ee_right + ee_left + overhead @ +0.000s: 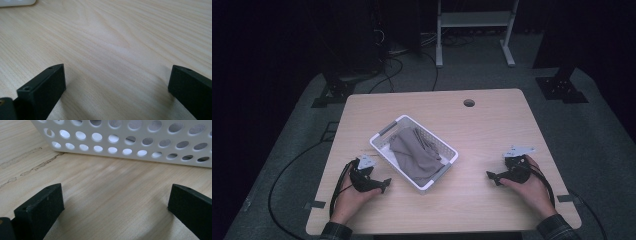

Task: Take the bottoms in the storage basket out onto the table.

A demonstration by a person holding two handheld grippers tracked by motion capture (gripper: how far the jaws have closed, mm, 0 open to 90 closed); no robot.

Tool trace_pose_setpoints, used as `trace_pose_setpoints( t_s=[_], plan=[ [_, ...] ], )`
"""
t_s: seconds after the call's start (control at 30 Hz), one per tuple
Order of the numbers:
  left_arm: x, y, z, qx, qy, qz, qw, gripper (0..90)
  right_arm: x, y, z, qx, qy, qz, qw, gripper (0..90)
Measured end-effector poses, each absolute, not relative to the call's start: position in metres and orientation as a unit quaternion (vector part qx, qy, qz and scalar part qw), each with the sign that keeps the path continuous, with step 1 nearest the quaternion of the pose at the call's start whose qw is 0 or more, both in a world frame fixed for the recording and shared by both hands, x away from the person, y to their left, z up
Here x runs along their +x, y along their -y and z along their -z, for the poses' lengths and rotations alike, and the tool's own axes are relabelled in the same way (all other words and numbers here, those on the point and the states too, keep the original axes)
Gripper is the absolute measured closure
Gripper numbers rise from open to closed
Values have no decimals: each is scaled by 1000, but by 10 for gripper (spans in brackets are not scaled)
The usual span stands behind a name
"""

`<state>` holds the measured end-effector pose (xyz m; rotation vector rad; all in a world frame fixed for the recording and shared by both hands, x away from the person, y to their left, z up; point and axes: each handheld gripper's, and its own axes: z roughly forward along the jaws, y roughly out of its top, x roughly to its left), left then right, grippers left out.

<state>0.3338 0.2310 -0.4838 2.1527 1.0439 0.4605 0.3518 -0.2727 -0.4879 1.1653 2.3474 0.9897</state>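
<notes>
a white perforated basket [384,150] sits slantwise near the middle of a pale wooden table [492,125], and a grey cloth [414,155] lies crumpled inside it, heaped toward the near right end and draped up against that rim. the left gripper [384,184] rests on the table just beside the basket's near left wall, its jaws spread wide with nothing between them; in the left gripper view [115,205] the holed wall [130,142] stands close ahead, and grey fabric shows through the holes on the right. the right gripper [491,176] lies well apart from the basket on the right side of the table, pointing toward it, jaws likewise spread and empty; in the right gripper view [117,85] bare wood grain runs ahead and a corner of the basket [17,2] appears at the upper left. judged from its folds, the cloth is light, soft and limp: it would sag and trail when lifted, slip little against the pads, and take no harm from a firm pinch. the best hold is probably a raised fold or the edge lying over the near rim, though which fold stands highest cannot be told for certain from the high view. the basket, being thin plastic and apparently light, may shift or tip if the cloth drags on its rim, so the left gripper is well placed to steady the wall.
</notes>
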Motion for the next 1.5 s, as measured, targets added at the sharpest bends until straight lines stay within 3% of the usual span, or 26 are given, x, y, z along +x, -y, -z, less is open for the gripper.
trace_pose_setpoints(
  t_s=[0.07, 0.1, 0.13, 0.17, 0.23, 0.3, 0.37, 0.67, 1.0, 1.5],
  plan=[
    [334, -231, 484, 829, -402, -177, 345, 0, 352, 273, 488, 410, -826, -348, 169, 5],
    [334, -231, 484, 829, -402, -177, 345, 0, 351, 274, 487, 409, -826, -350, 169, 85],
    [334, -231, 484, 829, -402, -177, 345, 0, 351, 274, 487, 409, -826, -350, 169, 85],
    [334, -231, 484, 829, -402, -177, 345, 0, 349, 275, 485, 408, -825, -352, 169, 192],
    [334, -231, 484, 829, -402, -178, 345, 0, 347, 276, 482, 405, -827, -352, 168, 271],
    [333, -231, 484, 829, -402, -177, 345, 0, 346, 275, 478, 409, -829, -343, 165, 432],
    [333, -231, 484, 830, -400, -177, 345, 0, 346, 273, 472, 409, -832, -342, 156, 485],
    [331, -230, 484, 830, -400, -176, 346, 0, 356, 258, 442, 388, -827, -387, 127, 556],
    [331, -230, 484, 831, -399, -176, 346, 0, 372, 212, 414, 344, -835, -418, 100, 650],
    [331, -230, 484, 831, -399, -176, 346, 0, 397, 161, 404, 318, -843, -427, 83, 674]
  ],
)
